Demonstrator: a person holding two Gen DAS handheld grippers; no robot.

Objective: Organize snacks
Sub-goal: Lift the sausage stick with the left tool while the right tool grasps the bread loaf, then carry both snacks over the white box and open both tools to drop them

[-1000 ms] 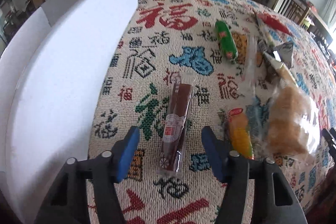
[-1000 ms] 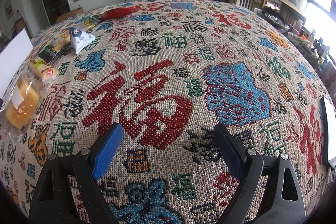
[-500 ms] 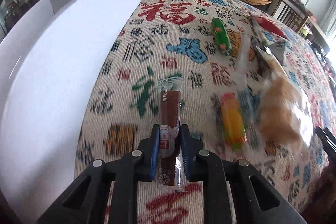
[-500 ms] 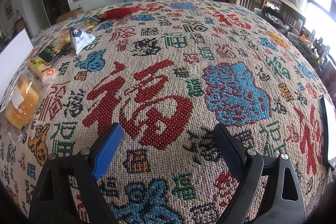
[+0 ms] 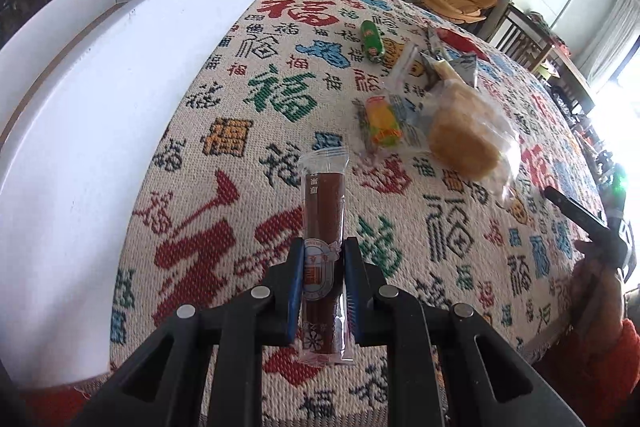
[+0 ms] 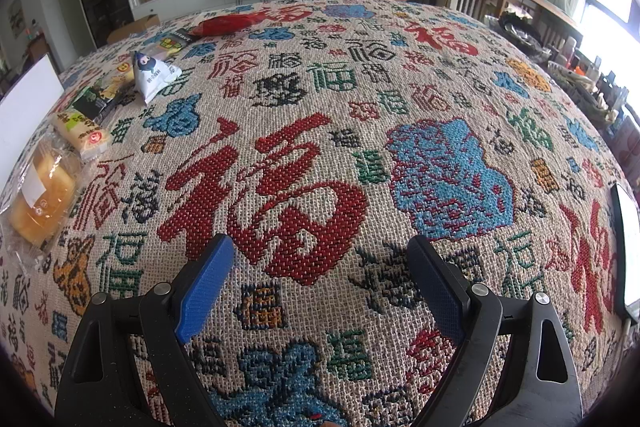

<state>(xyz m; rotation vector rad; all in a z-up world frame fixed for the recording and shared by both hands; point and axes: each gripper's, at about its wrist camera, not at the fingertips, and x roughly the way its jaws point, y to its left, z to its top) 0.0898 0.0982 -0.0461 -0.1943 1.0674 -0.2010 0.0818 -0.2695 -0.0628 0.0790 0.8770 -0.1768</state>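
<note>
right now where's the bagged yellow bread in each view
Left wrist: bagged yellow bread lies right of centre, beside the orange-and-green snack.
Right wrist: same bread at the far left edge, above the open right gripper.
Shared landmark: the triangular silver packet.

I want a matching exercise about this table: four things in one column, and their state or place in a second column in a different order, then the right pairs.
Things:
1. brown snack stick
2. right gripper
3. bagged bread
4. white box

States or places:
A. open, nothing between the fingers
B. stands along the left edge of the cloth
C. clamped in the left gripper
D. lies on the cloth, beside the yellow snack pack

Pairs: 1-C, 2-A, 3-D, 4-B
</note>
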